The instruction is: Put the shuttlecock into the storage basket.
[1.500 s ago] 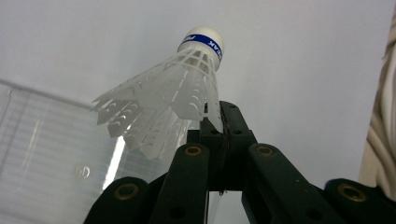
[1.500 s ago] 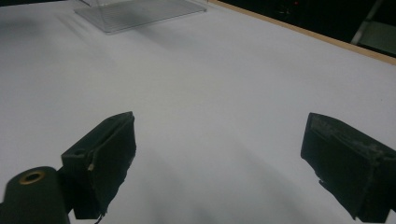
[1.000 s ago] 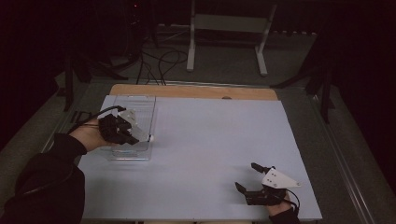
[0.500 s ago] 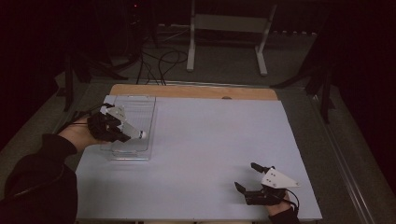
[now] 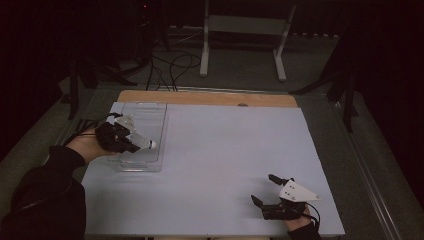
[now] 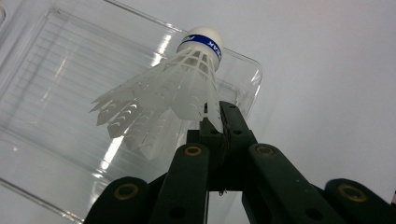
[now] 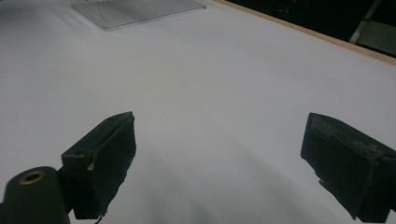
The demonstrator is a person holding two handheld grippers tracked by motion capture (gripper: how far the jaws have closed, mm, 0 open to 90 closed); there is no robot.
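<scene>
Left gripper (image 5: 134, 143) carried shuttlecock (image 5: 150, 145) farther over tray (image 5: 155, 112).

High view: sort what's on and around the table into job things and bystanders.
In the job:
shuttlecock, pinched by its skirt in the left gripper
clear tray beneath it

Just about:
right gripper, open, idle on the white table sheet
metal stand and floor cables behind

Left claw (image 5: 131, 140) clamped tight; right claw (image 5: 266, 189) spread wide, resting low.
</scene>
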